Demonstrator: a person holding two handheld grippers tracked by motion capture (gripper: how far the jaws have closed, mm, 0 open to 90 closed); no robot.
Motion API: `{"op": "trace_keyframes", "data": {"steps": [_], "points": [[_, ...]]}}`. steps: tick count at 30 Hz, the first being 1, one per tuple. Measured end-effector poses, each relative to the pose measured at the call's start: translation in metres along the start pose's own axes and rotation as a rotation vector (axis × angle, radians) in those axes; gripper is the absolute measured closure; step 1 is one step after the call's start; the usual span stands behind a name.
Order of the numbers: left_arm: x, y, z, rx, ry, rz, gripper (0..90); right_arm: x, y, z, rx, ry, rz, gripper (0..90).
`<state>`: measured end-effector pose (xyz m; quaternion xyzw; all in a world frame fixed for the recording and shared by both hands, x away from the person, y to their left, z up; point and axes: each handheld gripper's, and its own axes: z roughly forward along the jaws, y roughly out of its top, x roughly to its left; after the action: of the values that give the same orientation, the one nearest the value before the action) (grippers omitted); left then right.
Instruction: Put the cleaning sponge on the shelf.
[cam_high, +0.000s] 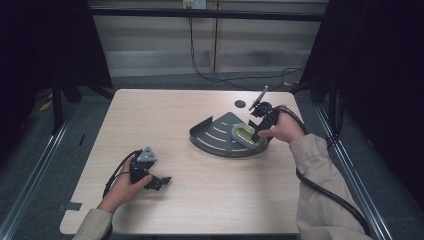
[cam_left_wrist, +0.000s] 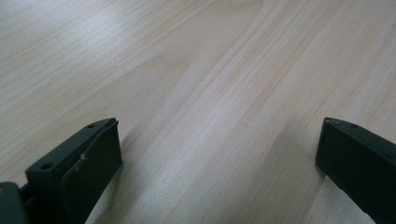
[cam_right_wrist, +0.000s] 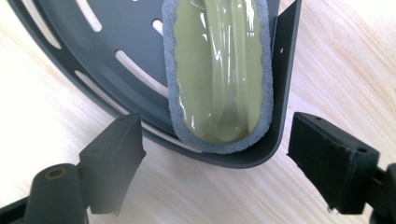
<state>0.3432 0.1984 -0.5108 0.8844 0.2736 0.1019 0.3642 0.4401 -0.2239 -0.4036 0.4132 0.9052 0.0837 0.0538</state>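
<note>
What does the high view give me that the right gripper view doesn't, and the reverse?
High view alone: the left tool resting on the table, and the whole grey slotted tray. Right gripper view alone: the sponge's frayed grey edge and glossy green top, lying free between the right tool's open jaws. Both: sponge in the tray's corner against its wall.

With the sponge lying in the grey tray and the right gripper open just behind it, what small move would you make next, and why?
Probably lift the right gripper straight back from the tray. Its jaws stand wide, clear of the sponge, which lies flat against the tray's wall, so it looks placed.
</note>
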Motion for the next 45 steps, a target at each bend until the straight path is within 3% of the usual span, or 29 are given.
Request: {"op": "trace_keyframes", "data": {"steps": [7,12,31,45], "points": [[0.000,0.000,0.000,0.000,-0.001,-0.001,0.0,0.007,-0.009,-0.007,0.014,0.010,-0.022,17.8],[0.000,0.000,0.001,-0.004,-0.003,-0.007,0.0,0.008,-0.014,-0.011,-0.010,0.018,-0.028,17.7],[0.000,0.000,0.000,-0.004,0.002,-0.001,0.0,0.020,-0.042,-0.010,-0.027,0.049,-0.039,17.0],[0.000,0.000,0.000,0.002,0.001,0.003,0.0,0.032,-0.061,-0.003,-0.036,0.076,-0.092,15.4]]}}
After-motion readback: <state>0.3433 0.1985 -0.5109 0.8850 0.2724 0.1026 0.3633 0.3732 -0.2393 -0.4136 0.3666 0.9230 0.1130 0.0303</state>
